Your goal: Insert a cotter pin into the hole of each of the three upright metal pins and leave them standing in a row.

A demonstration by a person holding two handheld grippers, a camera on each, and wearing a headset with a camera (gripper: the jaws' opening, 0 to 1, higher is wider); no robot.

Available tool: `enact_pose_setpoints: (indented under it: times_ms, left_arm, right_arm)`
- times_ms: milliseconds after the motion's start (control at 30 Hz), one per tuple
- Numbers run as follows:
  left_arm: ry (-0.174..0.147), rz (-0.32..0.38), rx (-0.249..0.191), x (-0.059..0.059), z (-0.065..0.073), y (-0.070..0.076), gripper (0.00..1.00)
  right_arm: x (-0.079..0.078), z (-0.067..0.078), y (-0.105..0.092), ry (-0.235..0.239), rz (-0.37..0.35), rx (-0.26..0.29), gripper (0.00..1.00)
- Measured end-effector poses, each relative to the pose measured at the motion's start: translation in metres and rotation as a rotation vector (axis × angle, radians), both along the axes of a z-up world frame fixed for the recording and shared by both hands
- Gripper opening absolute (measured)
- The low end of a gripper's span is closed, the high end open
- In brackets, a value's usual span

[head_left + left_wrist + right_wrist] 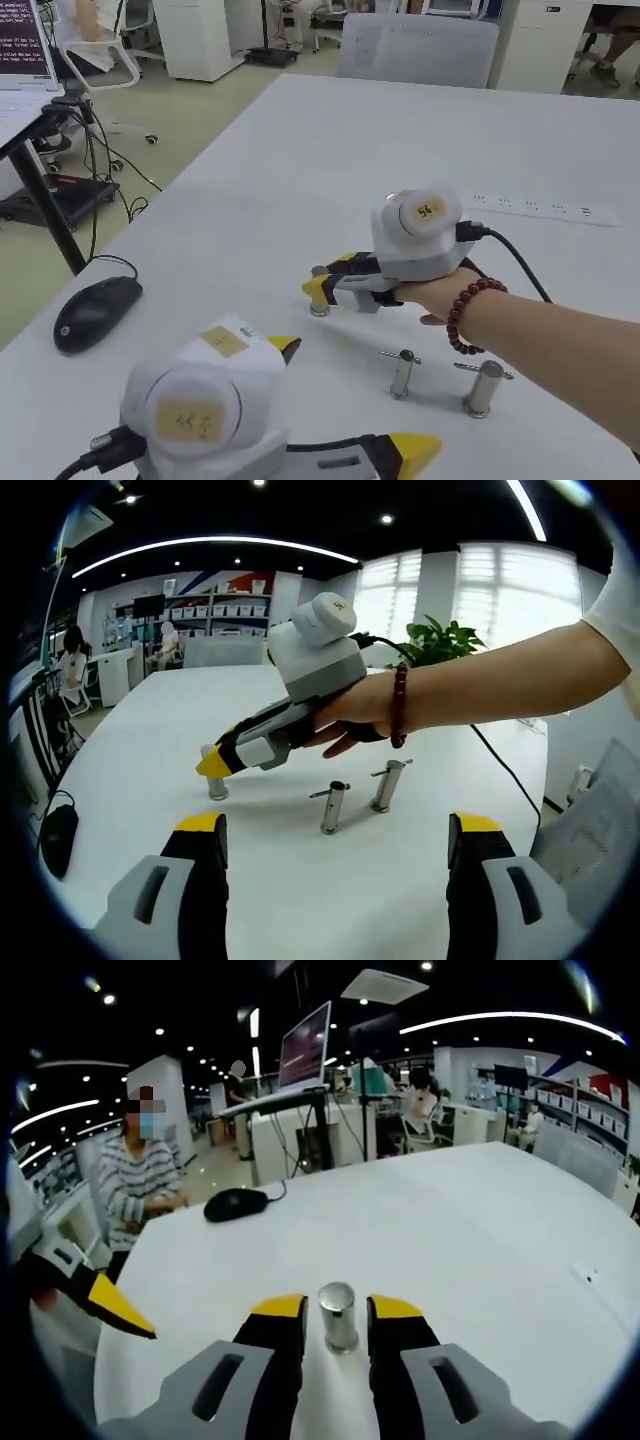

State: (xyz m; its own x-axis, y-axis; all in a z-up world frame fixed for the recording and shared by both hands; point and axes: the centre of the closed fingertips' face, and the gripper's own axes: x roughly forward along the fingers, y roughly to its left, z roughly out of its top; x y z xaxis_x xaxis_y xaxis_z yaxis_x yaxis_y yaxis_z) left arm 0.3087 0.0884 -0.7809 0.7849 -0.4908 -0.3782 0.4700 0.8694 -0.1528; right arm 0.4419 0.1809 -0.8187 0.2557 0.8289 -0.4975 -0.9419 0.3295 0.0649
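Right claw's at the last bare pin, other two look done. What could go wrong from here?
1. The right claw straddles the bare upright steel cylinder pin with a slim gap on each side. An off-centre squeeze or a nudge could tip it.
2. The forearm with the red bead bracelet hangs close to the middle steel pin and the end steel pin, both carrying cotter pins. Dropping the wrist could knock them out of the row.
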Motion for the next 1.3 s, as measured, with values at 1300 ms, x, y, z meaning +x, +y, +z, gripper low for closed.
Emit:
enact_pose_setpoints:
  times_ms: [1300]
  left_arm:
    - [0.021, -0.041, 0.037, -0.004, -0.008, -0.009, 0.90]
  right_arm:
    - [0.001, 0.002, -0.024, -0.021, 0.074, -0.066, 0.13]
